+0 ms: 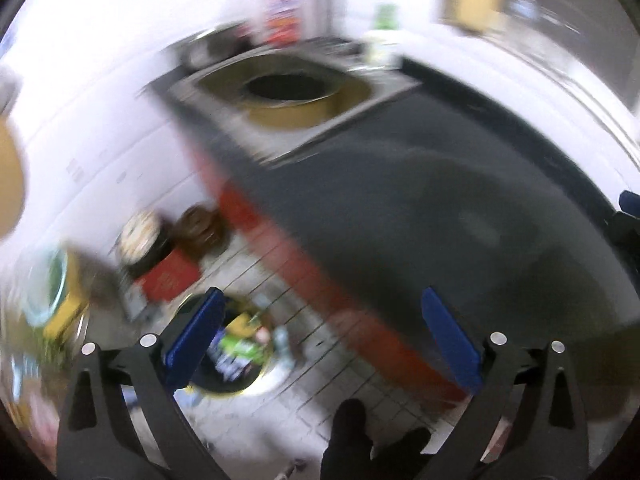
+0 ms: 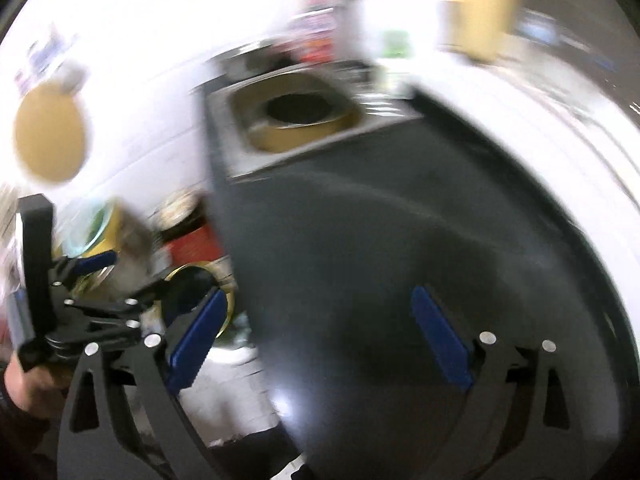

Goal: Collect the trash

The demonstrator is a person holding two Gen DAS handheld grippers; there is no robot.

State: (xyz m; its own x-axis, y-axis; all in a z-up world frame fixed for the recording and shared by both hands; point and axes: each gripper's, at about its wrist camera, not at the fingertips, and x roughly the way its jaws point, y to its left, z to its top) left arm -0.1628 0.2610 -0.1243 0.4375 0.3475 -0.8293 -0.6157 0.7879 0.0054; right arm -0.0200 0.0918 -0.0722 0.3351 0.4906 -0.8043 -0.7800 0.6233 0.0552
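Observation:
Both views are motion-blurred. My left gripper [image 1: 320, 332] is open and empty, held over the edge of a dark grey countertop [image 1: 440, 208]. Below its left finger a round trash bin [image 1: 236, 354] stands on the tiled floor, with green and purple wrappers inside. My right gripper [image 2: 318, 336] is open and empty above the same countertop [image 2: 380, 240]. The left gripper also shows in the right wrist view [image 2: 100, 280] at the left, above the bin's rim [image 2: 228, 300]; its fingers look apart.
A steel sink [image 1: 288, 96] with a yellow basin sits at the counter's far end. Jars, a red box [image 1: 168, 280] and other containers stand on the floor by the white tiled wall. The counter front is red. A round tan board [image 2: 50, 132] hangs on the wall.

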